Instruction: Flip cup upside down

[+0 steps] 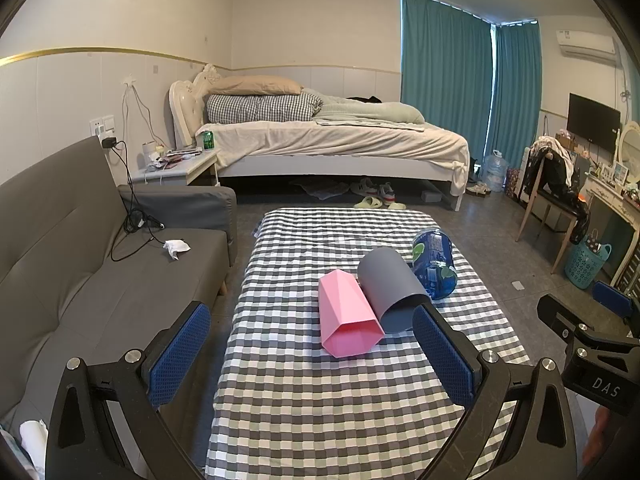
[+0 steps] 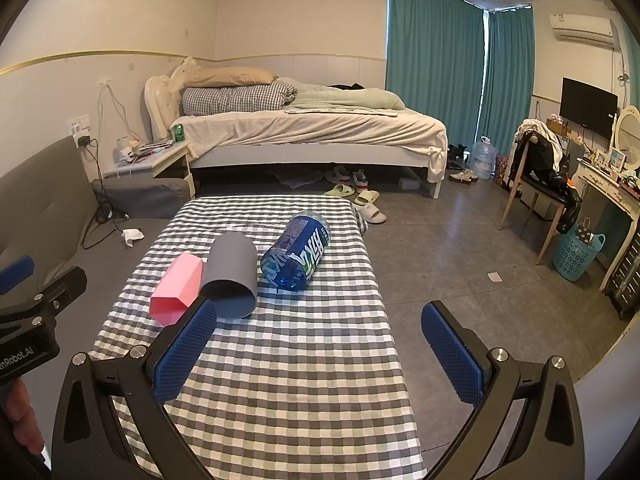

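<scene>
My left gripper [image 1: 312, 354] hanging wide open, gripping nothing. My right gripper [image 2: 320, 356] likewise spread, empty. Pink cup [image 1: 347, 314] lying on its side on checkered table [image 1: 320, 412], just ahead between my left jaws, mouth facing me. Grey cup [image 1: 390, 292] lying touching it, beside my left gripper's right finger. Blue bottle [image 2: 297, 255] lying beyond, ahead of my right jaws.
</scene>
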Demonstrator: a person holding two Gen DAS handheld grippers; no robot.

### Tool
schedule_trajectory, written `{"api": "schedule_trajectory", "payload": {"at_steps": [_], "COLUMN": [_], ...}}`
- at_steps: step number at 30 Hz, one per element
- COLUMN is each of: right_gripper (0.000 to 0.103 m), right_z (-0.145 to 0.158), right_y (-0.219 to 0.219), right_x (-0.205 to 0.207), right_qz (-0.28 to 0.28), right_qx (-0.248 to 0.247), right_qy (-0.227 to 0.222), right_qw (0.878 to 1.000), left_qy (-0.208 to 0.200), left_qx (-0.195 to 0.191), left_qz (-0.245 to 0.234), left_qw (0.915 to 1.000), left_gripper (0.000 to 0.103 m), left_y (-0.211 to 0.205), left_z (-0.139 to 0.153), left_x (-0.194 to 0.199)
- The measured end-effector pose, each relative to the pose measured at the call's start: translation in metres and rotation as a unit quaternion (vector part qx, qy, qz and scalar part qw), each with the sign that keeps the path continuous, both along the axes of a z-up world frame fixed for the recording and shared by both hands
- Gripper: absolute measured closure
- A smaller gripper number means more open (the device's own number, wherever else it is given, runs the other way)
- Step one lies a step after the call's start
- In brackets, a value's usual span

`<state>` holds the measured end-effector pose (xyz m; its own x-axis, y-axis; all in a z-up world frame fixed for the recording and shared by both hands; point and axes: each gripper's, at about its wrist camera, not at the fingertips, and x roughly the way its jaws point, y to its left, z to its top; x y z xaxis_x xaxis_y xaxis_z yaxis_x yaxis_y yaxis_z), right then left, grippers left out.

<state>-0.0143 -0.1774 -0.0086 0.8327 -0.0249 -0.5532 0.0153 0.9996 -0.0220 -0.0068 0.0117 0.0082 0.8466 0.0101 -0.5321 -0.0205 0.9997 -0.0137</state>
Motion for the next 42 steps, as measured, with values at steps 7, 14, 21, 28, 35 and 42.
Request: {"api": "schedule_trajectory", "payload": {"at_steps": [7,14,21,28,35,42], "right_gripper": [0.0,0.0,0.0,0.0,0.0,0.0], "right_z": [0.0,-0.001,0.003,0.008,0.001,-0.014], "right_y": [0.001,0.001,0.002,0.003,0.008,0.022], "right_x": [0.0,0.0,0.0,0.001,0.009,0.036], "right_qz": [0.001,0.0,0.004,0.011,0.029,0.047], "right_qx": [0.001,0.001,0.002,0.004,0.01,0.012], "right_qy": [-0.001,-0.001,-0.004,-0.005,0.009,0.03], "right_qw": [1.0,1.0,1.0,1.0,0.999,0.998], "left_qy": [0.0,-0.002,-0.003,-0.005,0.006,0.021], "left_qx": [-0.001,0.0,0.0,-0.001,-0.003,0.004], "left_qz": [0.0,0.0,0.001,0.002,0.007,0.021], "left_qw": [1.0,1.0,1.0,1.0,1.0,0.9995], "left_gripper": [0.0,0.0,0.0,0.0,0.0,0.0], "left_y": [0.0,0.0,0.001,0.001,0.003,0.016], "left_z": [0.0,0.002,0.004,0.008,0.006,-0.009], "left_x": [0.0,-0.001,-0.003,-0.003,0.004,0.027]}}
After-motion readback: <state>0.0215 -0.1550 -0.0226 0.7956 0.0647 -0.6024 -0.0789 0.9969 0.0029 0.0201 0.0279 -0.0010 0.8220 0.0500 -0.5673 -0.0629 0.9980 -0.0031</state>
